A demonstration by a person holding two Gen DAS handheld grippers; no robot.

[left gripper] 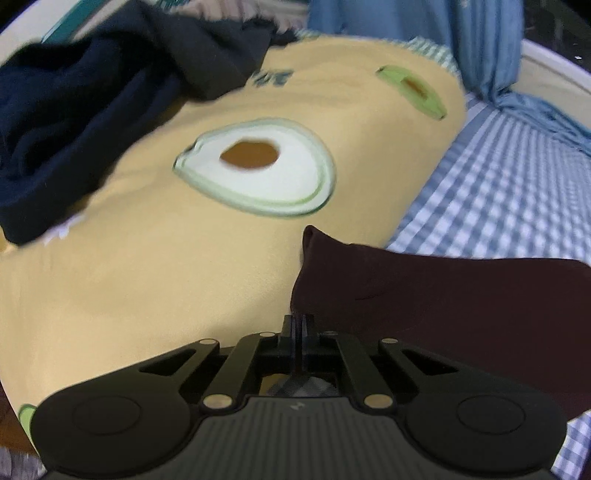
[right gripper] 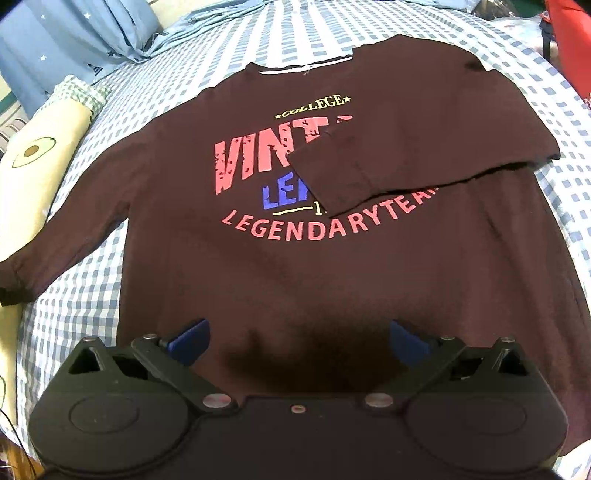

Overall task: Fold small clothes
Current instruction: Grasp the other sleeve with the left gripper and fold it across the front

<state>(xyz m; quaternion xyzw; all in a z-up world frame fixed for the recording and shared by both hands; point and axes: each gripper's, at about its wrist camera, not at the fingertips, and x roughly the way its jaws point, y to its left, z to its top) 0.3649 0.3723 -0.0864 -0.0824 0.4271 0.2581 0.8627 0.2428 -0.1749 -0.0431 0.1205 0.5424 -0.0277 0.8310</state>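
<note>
A dark maroon long-sleeved shirt (right gripper: 295,266) with red and blue lettering lies flat, front up, on the checked bedsheet (right gripper: 85,295). Its right sleeve (right gripper: 373,166) is folded across the chest; its left sleeve (right gripper: 55,240) lies stretched out toward the left. My right gripper (right gripper: 297,338) is open and empty, hovering over the shirt's lower hem. My left gripper (left gripper: 297,325) is shut, with its fingertips at the edge of the maroon sleeve cuff (left gripper: 424,295), which rests partly on a yellow pillow; whether it pinches the fabric I cannot tell.
A yellow avocado-print pillow (left gripper: 166,258) lies left of the shirt, also in the right wrist view (right gripper: 40,155). Dark navy clothes (left gripper: 74,122) are piled on its far side. Blue fabric (right gripper: 74,40) hangs at the back. A red item (right gripper: 569,33) sits at far right.
</note>
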